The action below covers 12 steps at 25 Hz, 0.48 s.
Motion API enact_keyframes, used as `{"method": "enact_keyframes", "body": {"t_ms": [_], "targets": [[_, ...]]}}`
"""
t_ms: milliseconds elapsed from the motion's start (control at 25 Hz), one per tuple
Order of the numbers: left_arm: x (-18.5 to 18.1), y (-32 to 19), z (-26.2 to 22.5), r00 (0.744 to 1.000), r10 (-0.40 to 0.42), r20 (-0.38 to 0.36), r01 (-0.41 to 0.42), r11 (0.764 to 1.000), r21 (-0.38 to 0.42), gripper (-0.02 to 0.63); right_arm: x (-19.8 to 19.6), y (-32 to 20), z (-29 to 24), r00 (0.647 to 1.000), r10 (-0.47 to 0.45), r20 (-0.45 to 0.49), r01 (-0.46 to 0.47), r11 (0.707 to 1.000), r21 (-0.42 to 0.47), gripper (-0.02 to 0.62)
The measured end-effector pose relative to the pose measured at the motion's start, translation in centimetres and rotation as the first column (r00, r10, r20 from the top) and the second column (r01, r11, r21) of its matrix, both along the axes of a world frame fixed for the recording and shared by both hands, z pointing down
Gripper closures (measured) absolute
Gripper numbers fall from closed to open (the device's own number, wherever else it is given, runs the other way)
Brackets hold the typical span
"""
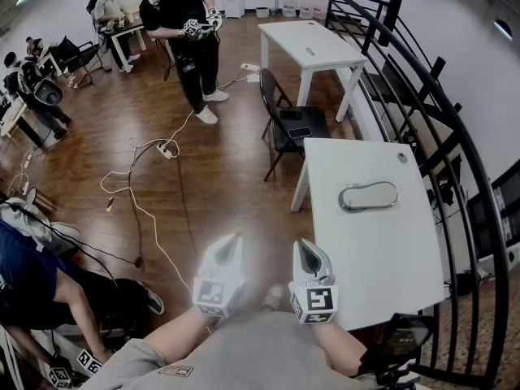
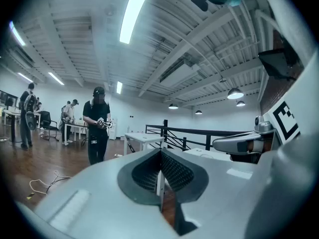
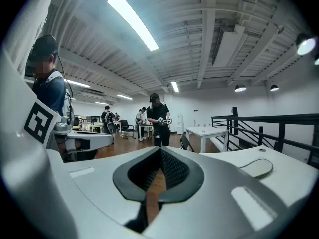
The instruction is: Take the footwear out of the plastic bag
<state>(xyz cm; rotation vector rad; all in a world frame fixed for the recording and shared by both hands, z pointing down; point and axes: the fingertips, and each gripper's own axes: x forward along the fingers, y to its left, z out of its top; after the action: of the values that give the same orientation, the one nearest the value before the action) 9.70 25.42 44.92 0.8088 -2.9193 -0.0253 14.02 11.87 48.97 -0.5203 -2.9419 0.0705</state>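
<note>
Both grippers are shut and empty. The left gripper (image 1: 235,240) has its two dark ribbed pads (image 2: 172,171) pressed together with nothing between them, and so does the right gripper (image 1: 303,247). They are held side by side and apart, above the wooden floor (image 1: 219,169) and just off the near left corner of the near table (image 1: 382,250). Each carries one marker cube (image 1: 315,302) printed with black-and-white squares, two cubes in all; these patterns are the only print that can be made out.

One piece of footwear (image 1: 368,196) lies flat inside one clear plastic bag (image 1: 348,198) on the near table. It sits in the table's far half, about midway between the left and right edges, with its long side across the table. It is well apart from both grippers. The right gripper view shows it low on the tabletop (image 3: 257,168), to the right of the closed jaws.

Two white tables are in view: the near one and a far table (image 1: 313,43). One black chair (image 1: 286,124) stands between them. One person in black (image 1: 188,31) stands on the floor holding a pair of grippers, and several white cables (image 1: 138,177) trail over the boards.
</note>
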Motion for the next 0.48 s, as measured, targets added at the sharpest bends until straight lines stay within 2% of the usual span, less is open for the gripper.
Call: {"method": "enact_keyframes", "body": {"t_ms": [280, 480], "targets": [[-2.4, -4.9, 2.1, 1.0, -0.011, 0.002, 0.011, 1.0, 0.003, 0.604, -3.6, -5.1, 0.1, 0.998, 0.062, -0.003, -0.063, 0.998, -0.015, 0.581], [-4.6, -7.9, 3.2, 0.999, 0.048, -0.012, -0.048, 0.999, -0.011, 0.604, -4.9, -7.9, 1.0, 0.991, 0.128, -0.024, -0.129, 0.992, -0.019, 0.581]]}}
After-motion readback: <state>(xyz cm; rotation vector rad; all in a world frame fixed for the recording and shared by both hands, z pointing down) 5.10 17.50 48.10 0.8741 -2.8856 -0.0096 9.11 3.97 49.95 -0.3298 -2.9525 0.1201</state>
